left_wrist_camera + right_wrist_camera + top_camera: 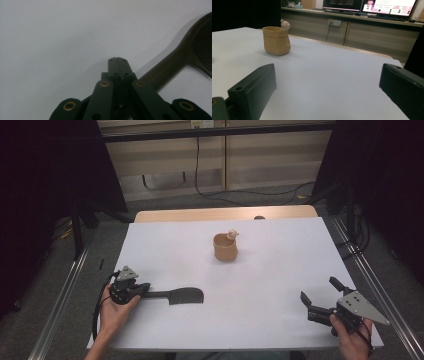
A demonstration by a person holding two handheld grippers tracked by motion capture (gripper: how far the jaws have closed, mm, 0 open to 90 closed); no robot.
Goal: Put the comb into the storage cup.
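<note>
A black comb (184, 296) lies flat on the white sheet (270, 270) at the front left, its handle pointing left. My left gripper (144, 290) rests at the handle's end, jaws shut tip to tip. In the left gripper view the comb's handle (165, 70) runs beside the shut left gripper (117, 60) on the right and passes under its linkage, not between the jaws. A tan pot (225, 247) with a small figure on its rim stands upright at mid-table. My right gripper (320, 291) is open at the front right and holds nothing. From the right gripper (327, 82) the pot (276, 41) stands far off to the upper left.
The white sheet covers a wooden table (225, 213) whose far edge shows. Metal rails (60, 300) run along both sides. Cables (240, 194) lie on the floor behind. Monitors (392, 6) sit on a counter beyond the table.
</note>
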